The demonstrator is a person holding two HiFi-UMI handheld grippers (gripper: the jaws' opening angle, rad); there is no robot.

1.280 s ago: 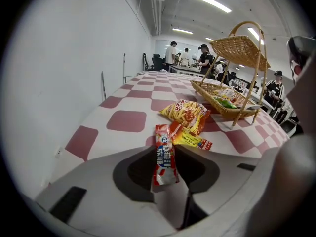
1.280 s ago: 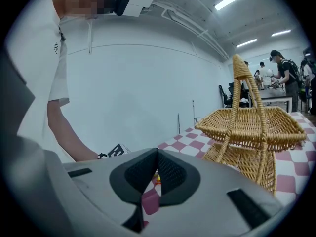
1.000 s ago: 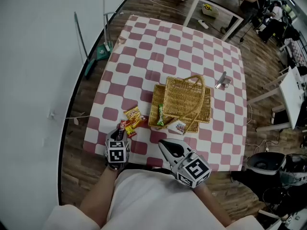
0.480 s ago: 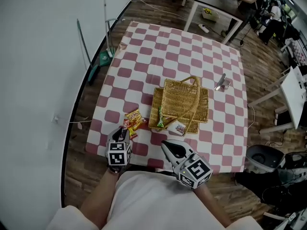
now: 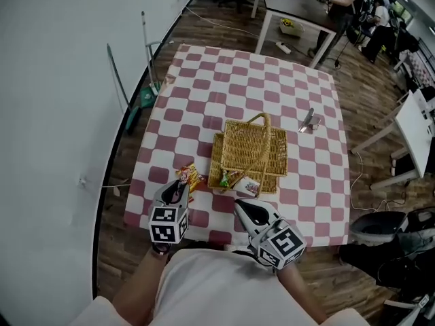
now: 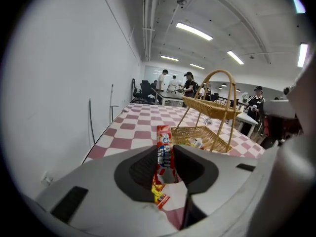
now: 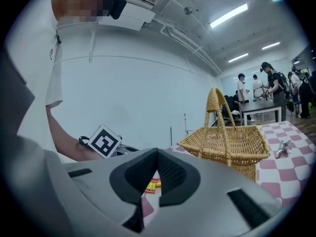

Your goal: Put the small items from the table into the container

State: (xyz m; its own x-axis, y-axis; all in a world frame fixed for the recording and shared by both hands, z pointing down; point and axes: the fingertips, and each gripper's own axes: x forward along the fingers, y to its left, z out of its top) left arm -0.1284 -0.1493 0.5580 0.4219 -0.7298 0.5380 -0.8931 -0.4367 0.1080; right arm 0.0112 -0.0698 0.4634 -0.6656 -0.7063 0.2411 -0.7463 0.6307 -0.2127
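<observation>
A wicker basket (image 5: 248, 151) with a hoop handle stands mid-table on the red-and-white checked cloth (image 5: 224, 94). At its near end lie a green packet (image 5: 224, 179) and a white packet (image 5: 249, 186). A yellow snack packet (image 5: 192, 176) lies on the cloth left of the basket. My left gripper (image 5: 178, 190) hangs above the table's near left part, shut on a long red packet (image 6: 163, 147) that stands upright between the pads, with the basket (image 6: 210, 107) ahead to the right. My right gripper (image 5: 246, 210) is near the front edge, its jaws shut and empty (image 7: 157, 154), and the basket (image 7: 232, 142) is ahead on its right.
A small metal clip (image 5: 308, 121) lies on the cloth right of the basket. A broom (image 5: 146, 46) leans against the wall at the left. Other tables (image 5: 299, 2) and people fill the back of the room, and a white table (image 5: 416, 131) stands at the right.
My left gripper has risen off the cloth with the red packet in it. The right gripper has shifted only slightly. The basket and yellow packet lie as before.
</observation>
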